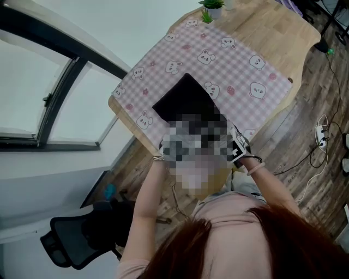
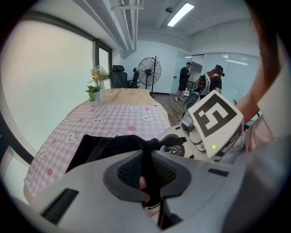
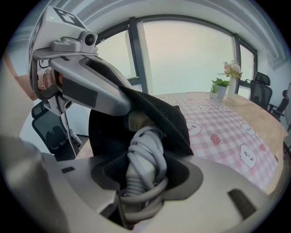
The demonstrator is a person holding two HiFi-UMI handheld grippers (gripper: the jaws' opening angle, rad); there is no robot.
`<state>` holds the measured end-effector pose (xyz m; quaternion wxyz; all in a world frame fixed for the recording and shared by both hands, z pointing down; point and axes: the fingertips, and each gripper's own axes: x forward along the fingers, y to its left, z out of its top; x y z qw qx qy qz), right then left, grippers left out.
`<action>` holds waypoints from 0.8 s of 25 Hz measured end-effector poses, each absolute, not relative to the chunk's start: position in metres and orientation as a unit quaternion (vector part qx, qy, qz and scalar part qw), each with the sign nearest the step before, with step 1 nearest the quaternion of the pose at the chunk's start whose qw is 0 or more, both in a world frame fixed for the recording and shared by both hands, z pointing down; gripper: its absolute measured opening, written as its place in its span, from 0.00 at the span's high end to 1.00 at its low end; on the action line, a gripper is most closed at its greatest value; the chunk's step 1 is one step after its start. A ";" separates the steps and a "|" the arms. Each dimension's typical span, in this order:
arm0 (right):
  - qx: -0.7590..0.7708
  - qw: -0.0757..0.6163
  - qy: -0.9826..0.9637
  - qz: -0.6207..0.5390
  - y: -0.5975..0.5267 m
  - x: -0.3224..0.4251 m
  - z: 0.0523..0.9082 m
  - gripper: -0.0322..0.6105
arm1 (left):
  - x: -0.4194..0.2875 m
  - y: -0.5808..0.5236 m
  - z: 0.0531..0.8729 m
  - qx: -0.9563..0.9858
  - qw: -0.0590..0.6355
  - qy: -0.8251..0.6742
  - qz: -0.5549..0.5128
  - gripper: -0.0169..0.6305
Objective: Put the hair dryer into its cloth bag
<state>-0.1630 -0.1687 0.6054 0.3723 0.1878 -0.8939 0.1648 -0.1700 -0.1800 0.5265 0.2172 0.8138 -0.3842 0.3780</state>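
The black cloth bag (image 1: 185,101) lies on the pink checked tablecloth (image 1: 240,71) near the table's front edge. My left gripper (image 2: 146,175) is shut on a fold of the bag's black rim (image 2: 148,152) and holds the mouth up. My right gripper (image 3: 143,182) is closed around the grey hair dryer's handle and its coiled cord (image 3: 144,154), at the bag's mouth (image 3: 159,113). The dryer's body (image 3: 136,122) reaches into the dark opening. In the head view a mosaic patch covers most of both grippers; only the right one's marker cube (image 1: 238,148) shows.
Small potted plants (image 1: 211,8) stand at the table's far end. A black office chair (image 1: 82,234) is on the floor at the left, a power strip with cables (image 1: 320,133) at the right. A standing fan (image 2: 149,73) and people (image 2: 184,79) are far back.
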 end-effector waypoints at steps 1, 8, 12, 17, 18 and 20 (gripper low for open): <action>0.189 0.370 -0.895 0.165 -0.170 -0.164 0.606 0.61 | -0.170 -0.180 0.527 0.814 0.217 -0.384 0.378 0.92; 0.194 0.352 -0.900 0.167 -0.170 -0.175 0.601 0.61 | -0.171 -0.172 0.524 0.815 0.215 -0.381 0.380 0.92; 0.199 0.344 -0.903 0.166 -0.173 -0.177 0.603 0.61 | -0.169 -0.172 0.524 0.816 0.214 -0.379 0.379 0.92; 0.202 0.337 -0.904 0.168 -0.181 -0.182 0.609 0.61 | -0.170 -0.176 0.531 0.817 0.219 -0.375 0.380 0.92; 0.202 0.336 -0.905 0.168 -0.181 -0.183 0.609 0.61 | -0.170 -0.175 0.531 0.817 0.219 -0.374 0.381 0.92; 0.202 0.331 -0.907 0.167 -0.182 -0.185 0.609 0.61 | -0.171 -0.175 0.531 0.816 0.221 -0.373 0.383 0.92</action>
